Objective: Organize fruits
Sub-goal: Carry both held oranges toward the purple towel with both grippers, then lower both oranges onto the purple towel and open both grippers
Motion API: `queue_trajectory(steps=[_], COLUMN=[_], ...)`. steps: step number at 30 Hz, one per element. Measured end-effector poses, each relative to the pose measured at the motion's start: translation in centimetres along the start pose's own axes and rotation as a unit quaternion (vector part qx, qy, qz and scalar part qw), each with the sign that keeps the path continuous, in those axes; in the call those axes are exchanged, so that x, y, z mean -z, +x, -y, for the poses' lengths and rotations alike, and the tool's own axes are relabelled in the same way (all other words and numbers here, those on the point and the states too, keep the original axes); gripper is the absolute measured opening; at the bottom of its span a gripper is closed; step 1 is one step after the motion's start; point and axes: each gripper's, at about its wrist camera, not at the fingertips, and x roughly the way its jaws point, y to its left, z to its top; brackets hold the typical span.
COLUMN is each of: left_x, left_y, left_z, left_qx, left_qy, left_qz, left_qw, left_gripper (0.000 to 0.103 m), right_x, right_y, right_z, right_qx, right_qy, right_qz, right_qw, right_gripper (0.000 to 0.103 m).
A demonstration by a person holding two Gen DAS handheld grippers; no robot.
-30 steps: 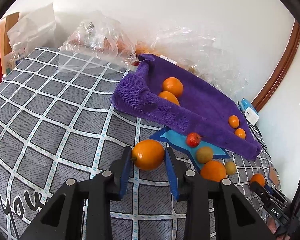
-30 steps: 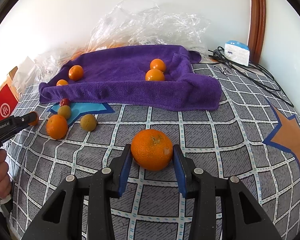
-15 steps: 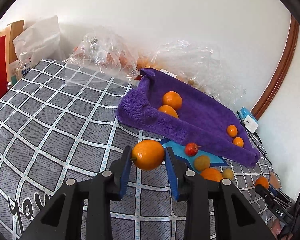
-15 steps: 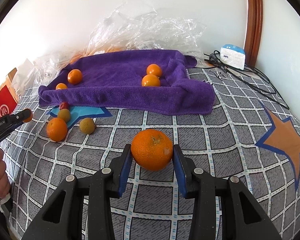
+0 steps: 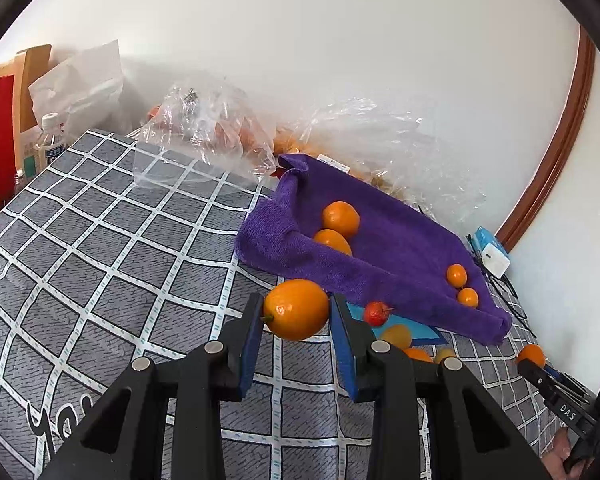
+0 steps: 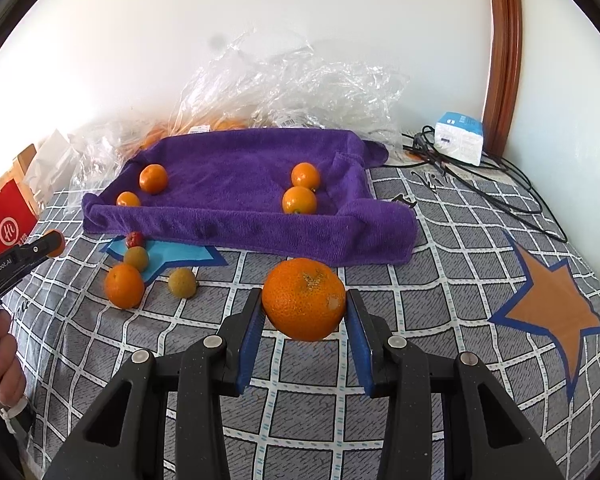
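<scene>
You were mid-carry: your left gripper (image 5: 296, 312) clamped a smooth small orange citrus (image 5: 296, 309), your right gripper (image 6: 305, 312) a large dimpled mandarin (image 6: 304, 299), both above the checked cloth. Next probably called for setting each down on the folded purple towel (image 6: 240, 176).

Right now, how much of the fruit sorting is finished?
Four orange fruits already lie on the purple towel. The left gripper grips a smooth orange, the right gripper a larger mandarin. Four loose fruits remain on the checked cloth.
</scene>
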Motion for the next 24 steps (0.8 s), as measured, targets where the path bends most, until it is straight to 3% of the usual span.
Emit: queue_trajectory(steps=[14,24], left_x=[-5.0,-8.1], left_y=[-1.8,-0.5], left_z=[0.4,1.5], left_qx=[0.005,-0.001], left_qy=[0.0,0.014], left_qz=[0.019,0.022], left_qw=[0.9998,0.9997], left_gripper=[0.032,0.032], right_x=[-3.6,-7.1], right_y=[0.2,0.7], right_z=[-0.6,-0.5], right_qx=[-0.006,-0.005], right_qy=[0.006,0.009], right_qz=[0.02,0.039], right_qw=[1.0,0.999], right_gripper=[0.04,0.04])
